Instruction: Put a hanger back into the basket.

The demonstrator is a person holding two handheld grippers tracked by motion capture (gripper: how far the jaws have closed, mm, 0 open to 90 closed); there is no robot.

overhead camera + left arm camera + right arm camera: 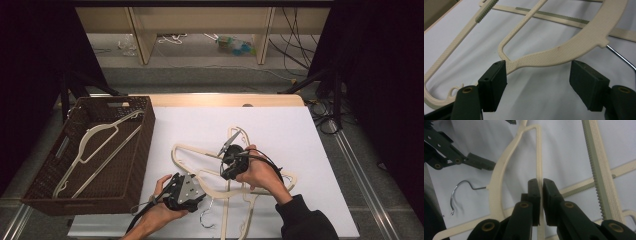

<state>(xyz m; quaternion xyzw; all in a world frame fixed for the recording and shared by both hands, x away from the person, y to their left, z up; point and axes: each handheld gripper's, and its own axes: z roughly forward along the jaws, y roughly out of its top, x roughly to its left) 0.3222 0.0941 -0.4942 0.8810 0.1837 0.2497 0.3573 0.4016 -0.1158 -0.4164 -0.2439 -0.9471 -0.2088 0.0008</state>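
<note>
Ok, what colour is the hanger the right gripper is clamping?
Cream hanger with a silver metal hook; right gripper view shows it best.

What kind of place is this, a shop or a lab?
Probably a lab set up for recording. Dark curtains flank a table under a white sheet, loose cables run across the floor, and a person works cream hangers with handheld tongs beside a brown basket.

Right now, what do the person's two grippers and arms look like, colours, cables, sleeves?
Both are black two-jaw tools. The left gripper carries a grey three-cornered plate on top, and a dark cable trails from it toward the table's near edge. Its blocky dark pads sit on arms with brass-coloured pivot pins. The right gripper has black cable looping over the hand. The right forearm wears a dark sleeve; the left is bare.
</note>
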